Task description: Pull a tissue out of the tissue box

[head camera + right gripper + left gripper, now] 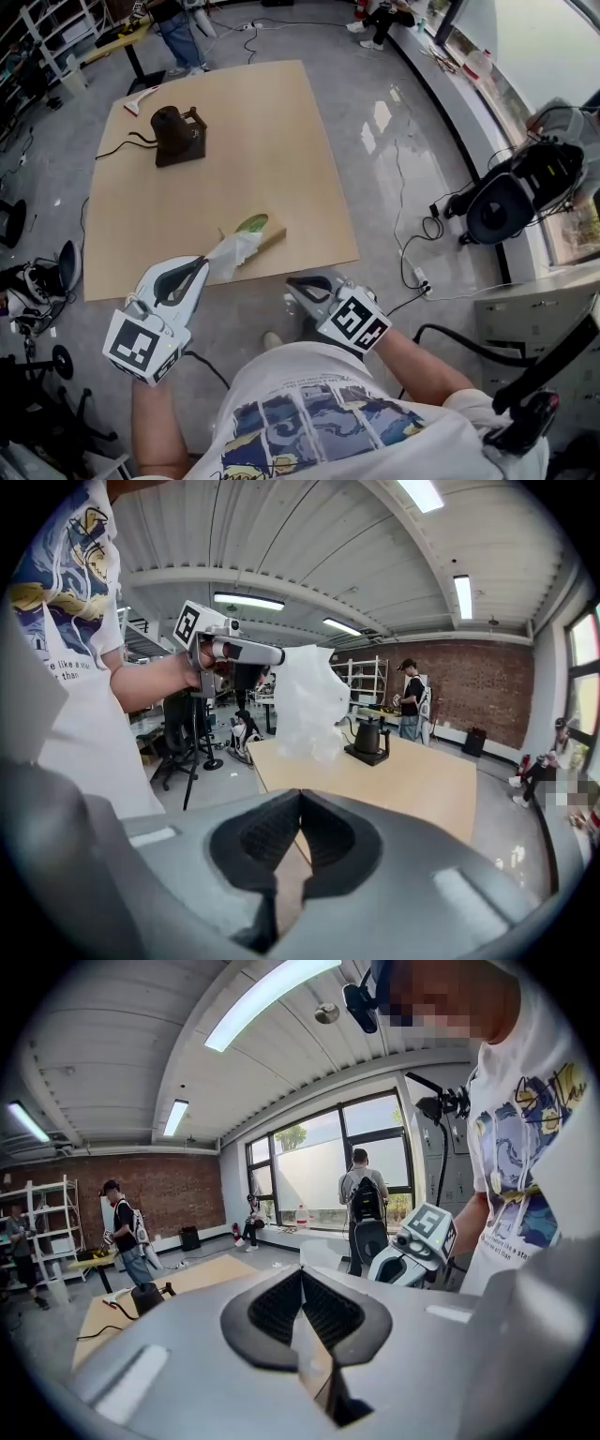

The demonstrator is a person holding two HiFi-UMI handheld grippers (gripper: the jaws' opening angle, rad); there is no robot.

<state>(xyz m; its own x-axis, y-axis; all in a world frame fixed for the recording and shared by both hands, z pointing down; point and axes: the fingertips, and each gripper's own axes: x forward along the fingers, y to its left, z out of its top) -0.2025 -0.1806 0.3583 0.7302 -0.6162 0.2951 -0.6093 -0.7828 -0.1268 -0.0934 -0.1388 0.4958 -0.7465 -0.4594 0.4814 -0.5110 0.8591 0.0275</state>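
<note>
A glossy grey concrete floor surrounds a light wooden desk. A red brick wall closes the far end, tall black-framed windows line one side, and long strip lights glow on a white ribbed ceiling.

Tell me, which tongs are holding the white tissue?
The left tongs: the tissue hangs from their tips, while the right tongs are shut on nothing.
</note>
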